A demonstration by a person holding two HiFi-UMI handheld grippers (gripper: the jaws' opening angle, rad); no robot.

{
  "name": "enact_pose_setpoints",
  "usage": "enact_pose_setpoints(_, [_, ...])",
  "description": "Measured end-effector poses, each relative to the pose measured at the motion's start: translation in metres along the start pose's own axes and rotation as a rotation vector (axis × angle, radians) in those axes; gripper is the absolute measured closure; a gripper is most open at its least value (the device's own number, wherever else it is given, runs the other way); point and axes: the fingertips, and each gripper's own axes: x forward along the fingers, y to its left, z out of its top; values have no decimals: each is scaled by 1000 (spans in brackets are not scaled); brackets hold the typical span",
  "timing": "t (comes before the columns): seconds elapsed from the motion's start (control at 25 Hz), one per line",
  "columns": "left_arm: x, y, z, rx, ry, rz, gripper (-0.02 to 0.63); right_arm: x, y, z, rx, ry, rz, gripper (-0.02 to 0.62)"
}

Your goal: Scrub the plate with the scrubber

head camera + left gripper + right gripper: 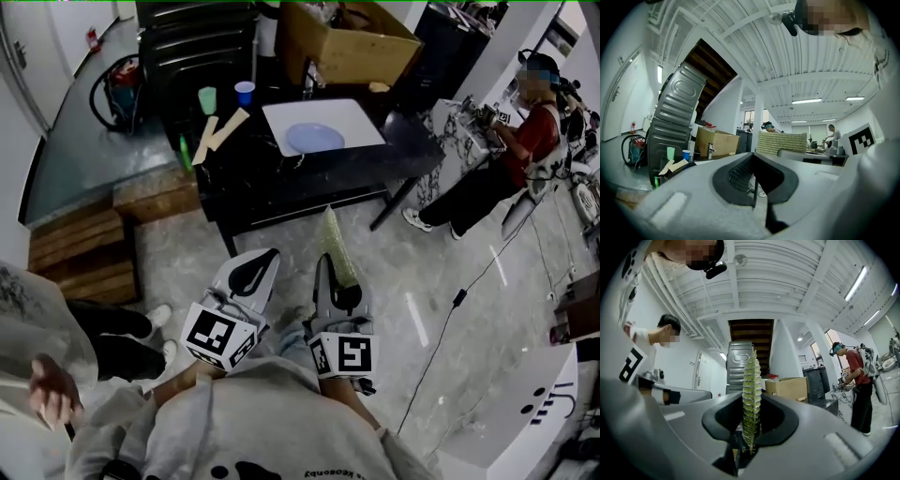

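A pale blue plate (314, 138) lies on a white tray (364, 120) on the black table (281, 183), well ahead of both grippers. My right gripper (337, 284) is held near my body above the floor, shut on a green-yellow scrubber (336, 247) that sticks up edge-on between its jaws (751, 404). My left gripper (251, 277) is beside it, shut with nothing between its jaws (754, 180). The scrubber (782, 143) also shows broadside in the left gripper view. Neither gripper is near the plate.
A green cup (207, 99), a blue cup (245, 92) and flat wooden pieces (218, 133) sit on the table's left part. A cardboard box (347, 42) stands behind it. A person in red (520, 141) stands at right, another person (56, 375) close at my left. Wooden steps (84, 253) lie left.
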Motion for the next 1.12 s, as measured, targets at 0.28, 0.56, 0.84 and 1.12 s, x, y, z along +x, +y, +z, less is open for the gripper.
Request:
enact_pose_setpoints(0.28, [76, 27, 9, -11, -26, 68, 600, 69, -56, 3, -14, 4, 52, 531])
enact_pose_setpoints(0.56, [134, 43, 18, -6, -33, 167, 600, 121, -101, 7, -5, 5, 134, 529])
enact_pose_setpoints(0.84, [174, 47, 13, 13, -51, 244, 600, 153, -136, 3, 6, -10, 209, 531])
enact_pose_setpoints(1.12, [197, 54, 10, 26, -44, 278, 600, 169, -157, -5, 6, 0, 229, 531])
